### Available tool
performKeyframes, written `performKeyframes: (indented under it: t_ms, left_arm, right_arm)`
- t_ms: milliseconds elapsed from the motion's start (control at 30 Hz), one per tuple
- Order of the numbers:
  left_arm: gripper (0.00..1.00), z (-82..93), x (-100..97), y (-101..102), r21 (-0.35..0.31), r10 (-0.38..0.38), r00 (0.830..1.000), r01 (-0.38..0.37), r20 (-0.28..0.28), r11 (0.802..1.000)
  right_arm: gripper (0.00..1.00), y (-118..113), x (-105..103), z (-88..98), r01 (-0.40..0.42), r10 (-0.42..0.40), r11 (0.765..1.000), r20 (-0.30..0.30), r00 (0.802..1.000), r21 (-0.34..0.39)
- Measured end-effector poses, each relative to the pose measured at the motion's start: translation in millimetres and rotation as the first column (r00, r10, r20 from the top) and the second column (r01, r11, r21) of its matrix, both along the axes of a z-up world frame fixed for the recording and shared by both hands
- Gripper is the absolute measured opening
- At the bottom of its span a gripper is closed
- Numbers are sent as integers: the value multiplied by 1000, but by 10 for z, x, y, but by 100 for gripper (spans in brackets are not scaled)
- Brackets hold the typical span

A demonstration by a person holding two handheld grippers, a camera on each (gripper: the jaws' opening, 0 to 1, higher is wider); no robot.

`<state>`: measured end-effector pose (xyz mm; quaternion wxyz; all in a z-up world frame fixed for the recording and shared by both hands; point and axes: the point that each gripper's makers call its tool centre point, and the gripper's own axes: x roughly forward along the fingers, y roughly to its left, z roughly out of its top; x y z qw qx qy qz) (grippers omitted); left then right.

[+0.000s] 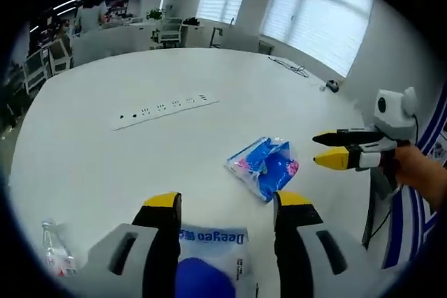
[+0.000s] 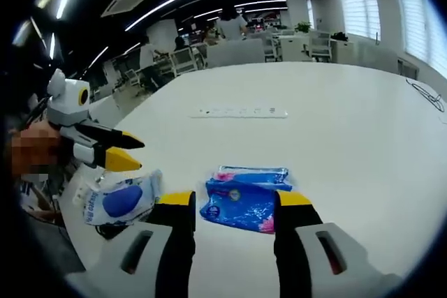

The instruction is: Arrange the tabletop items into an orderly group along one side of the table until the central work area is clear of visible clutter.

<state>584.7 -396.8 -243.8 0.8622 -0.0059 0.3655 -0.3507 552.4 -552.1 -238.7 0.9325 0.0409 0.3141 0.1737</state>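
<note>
A large white round table is seen in an open office with blinds over the windows. In the left gripper view, the left gripper rises from the bottom edge, its two yellow-tipped jaws held apart with nothing clamped between them. Just below and between the jaws lies a white packet with a blue oval and printed lettering, flat on the table. Beyond the right jaw, a blue plastic packet with pink markings lies on the table surface, apart from the white packet. A white power strip is set further out toward the table's middle. A small clear wrapper is seen near the lower left edge.

The right gripper is held in from the right side by a hand, pointed level across the table edge, its jaws only slightly parted and empty, near the blue packet but not touching it.

In the right gripper view, the right gripper's jaws are spread, with the blue packet lying between and just beyond them
</note>
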Motion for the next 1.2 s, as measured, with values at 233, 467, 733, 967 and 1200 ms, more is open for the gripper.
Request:
performKeyframes:
  t_ms: [233,467,733,967,1200]
  left_arm:
    - [55,104,-42,253,-16,65,998,-65,5,998]
    - [57,167,-99,488,-20,116,993,-116,8,993]
    - [57,241,-178,827,-27,187,982,-187,12,982]
    - [57,290,-279,1124,-23,245,969,-244,18,969]
    - [57,340,-379,1352,-25,294,955,-294,23,956]
  right_arm:
    - [43,141,-11,75,-35,35,999,11,999,-3]
    - [43,263,-7,134,-69,69,998,18,997,-3]
    - [44,451,-18,180,-120,120,993,21,993,-2]
    - [43,643,-36,209,-172,172,985,18,985,-10]
    - [44,871,-61,226,-231,231,973,15,973,-7]
